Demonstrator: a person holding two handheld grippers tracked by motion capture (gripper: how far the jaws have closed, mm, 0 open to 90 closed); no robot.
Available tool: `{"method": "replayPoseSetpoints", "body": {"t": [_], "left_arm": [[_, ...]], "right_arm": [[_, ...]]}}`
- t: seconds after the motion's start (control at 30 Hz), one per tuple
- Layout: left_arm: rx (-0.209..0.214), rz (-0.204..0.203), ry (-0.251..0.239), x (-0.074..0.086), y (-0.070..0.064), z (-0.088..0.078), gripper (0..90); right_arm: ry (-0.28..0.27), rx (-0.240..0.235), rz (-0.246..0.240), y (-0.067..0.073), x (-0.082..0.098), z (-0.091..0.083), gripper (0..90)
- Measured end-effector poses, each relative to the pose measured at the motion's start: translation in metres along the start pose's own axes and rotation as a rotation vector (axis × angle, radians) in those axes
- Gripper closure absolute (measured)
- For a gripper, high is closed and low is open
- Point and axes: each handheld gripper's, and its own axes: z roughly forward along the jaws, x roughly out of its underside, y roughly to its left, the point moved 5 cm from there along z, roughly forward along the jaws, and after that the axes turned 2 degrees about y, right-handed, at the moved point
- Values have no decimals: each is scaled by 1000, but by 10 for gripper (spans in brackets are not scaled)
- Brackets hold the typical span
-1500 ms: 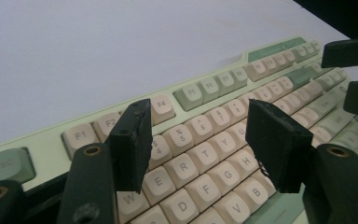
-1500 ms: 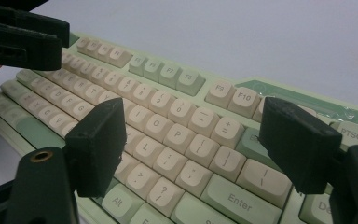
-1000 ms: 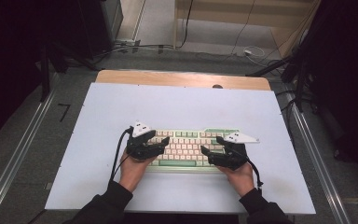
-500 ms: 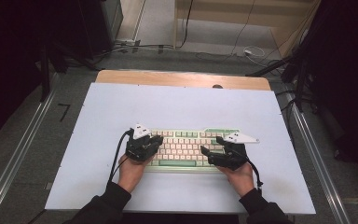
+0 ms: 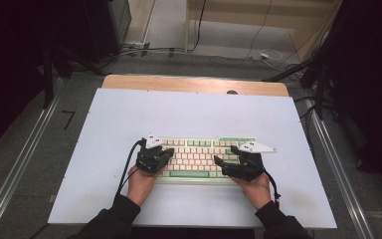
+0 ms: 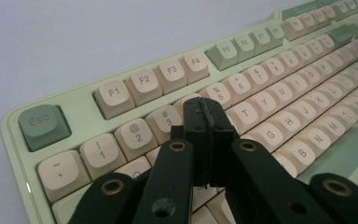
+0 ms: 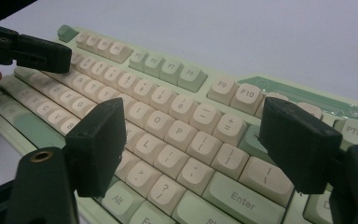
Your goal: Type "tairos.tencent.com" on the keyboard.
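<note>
From my station I read the white table [image 5: 129,114] first, then the green-and-cream mechanical keyboard [image 5: 199,149] lying flat on its near half, long side toward the person, with a hand at each end.

My left gripper [image 6: 204,122] has just been closing; its jaws now stand pressed together with nothing between them, the joined tip poised over the number row around the 4 key [image 6: 186,100], with the Esc key [image 6: 42,123] off at the corner. My right gripper [image 7: 193,149] has its jaws wide apart, straddling the block around the P key [image 7: 179,130] and the Enter key [image 7: 242,195] without gripping anything.

What I judge could go wrong: the closed left tip is broader than one keycap, so a press from here could catch a neighbouring key as well. The keyboard lies loose on a smooth top, so a slanted push might slide it. The open right jaws could snag a keycap edge if that hand drops or sweeps sideways.

Hard to tell: the left jaws hide the key directly beneath them, so I cannot say whether the tip already touches it. In the high view both grippers cover the keyboard's ends, and the keys there cannot be made out. The keyboard's right end is cut off in the right gripper view.
</note>
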Motion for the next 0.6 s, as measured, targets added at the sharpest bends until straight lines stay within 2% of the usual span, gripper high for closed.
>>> {"method": "replayPoseSetpoints", "body": {"t": [0.6], "left_arm": [[12, -16, -1, -1, -1, 1, 900]], "right_arm": [[-1, -1, 1, 0, 0, 0, 214]]}}
